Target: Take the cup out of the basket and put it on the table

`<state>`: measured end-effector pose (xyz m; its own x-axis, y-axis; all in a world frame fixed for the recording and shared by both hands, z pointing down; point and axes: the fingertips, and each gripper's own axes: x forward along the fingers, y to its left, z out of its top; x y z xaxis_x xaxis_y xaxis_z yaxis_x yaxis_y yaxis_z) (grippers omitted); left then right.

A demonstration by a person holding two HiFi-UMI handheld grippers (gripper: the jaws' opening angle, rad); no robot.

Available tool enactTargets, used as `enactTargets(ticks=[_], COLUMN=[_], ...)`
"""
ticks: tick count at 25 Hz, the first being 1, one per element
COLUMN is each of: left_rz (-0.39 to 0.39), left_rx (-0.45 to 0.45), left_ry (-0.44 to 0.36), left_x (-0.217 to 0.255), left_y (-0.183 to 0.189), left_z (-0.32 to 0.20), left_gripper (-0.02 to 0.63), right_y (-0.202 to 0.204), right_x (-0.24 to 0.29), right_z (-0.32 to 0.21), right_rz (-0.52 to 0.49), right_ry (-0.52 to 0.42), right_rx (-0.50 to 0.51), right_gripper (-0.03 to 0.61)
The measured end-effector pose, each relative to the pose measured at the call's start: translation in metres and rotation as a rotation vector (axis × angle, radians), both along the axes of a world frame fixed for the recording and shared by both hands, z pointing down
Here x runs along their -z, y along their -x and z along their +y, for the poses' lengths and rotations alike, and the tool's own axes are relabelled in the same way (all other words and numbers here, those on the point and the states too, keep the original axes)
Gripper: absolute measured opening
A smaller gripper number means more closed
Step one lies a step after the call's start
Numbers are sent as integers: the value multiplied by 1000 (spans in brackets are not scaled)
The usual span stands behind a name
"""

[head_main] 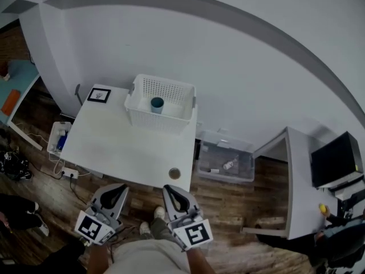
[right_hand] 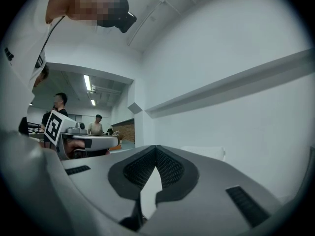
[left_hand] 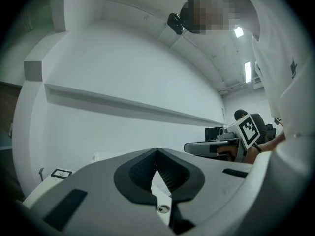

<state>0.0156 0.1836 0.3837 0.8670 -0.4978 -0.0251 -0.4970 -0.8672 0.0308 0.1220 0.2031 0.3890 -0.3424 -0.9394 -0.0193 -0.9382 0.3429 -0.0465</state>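
A blue cup (head_main: 157,104) stands inside the white perforated basket (head_main: 171,88) at the far edge of the white table (head_main: 125,147). Both grippers hang close to my body, well short of the table's near edge. My left gripper (head_main: 117,191) is shut with nothing in it; its tips meet in the left gripper view (left_hand: 157,151). My right gripper (head_main: 171,190) is shut and empty too, its tips touching in the right gripper view (right_hand: 156,148). Each gripper view looks over the table toward the wall; the basket (right_hand: 203,153) shows faintly beyond the right jaws.
A small framed marker card (head_main: 98,95) lies at the table's far left corner, and a round dark disc (head_main: 174,173) near its front right corner. A clear storage bin (head_main: 225,161) sits on the floor to the right, beside another white desk (head_main: 302,181). A power strip (head_main: 69,173) lies left.
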Motion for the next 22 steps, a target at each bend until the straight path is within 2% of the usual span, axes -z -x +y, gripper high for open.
enactTargets(ticks=[13,22], left_rz=[-31,-53], left_rx=[62,77], left_ry=[-5,-17], left_x=[3,8], left_y=[-42,-59], left_z=[-57,-87], left_gripper=[2,2], right_y=[-43,-57], right_x=[4,10], right_z=[-62,-94], right_rz=[-22,-29], right_ry=[-15,-42], right_rx=[55,80], right_gripper=[9,9])
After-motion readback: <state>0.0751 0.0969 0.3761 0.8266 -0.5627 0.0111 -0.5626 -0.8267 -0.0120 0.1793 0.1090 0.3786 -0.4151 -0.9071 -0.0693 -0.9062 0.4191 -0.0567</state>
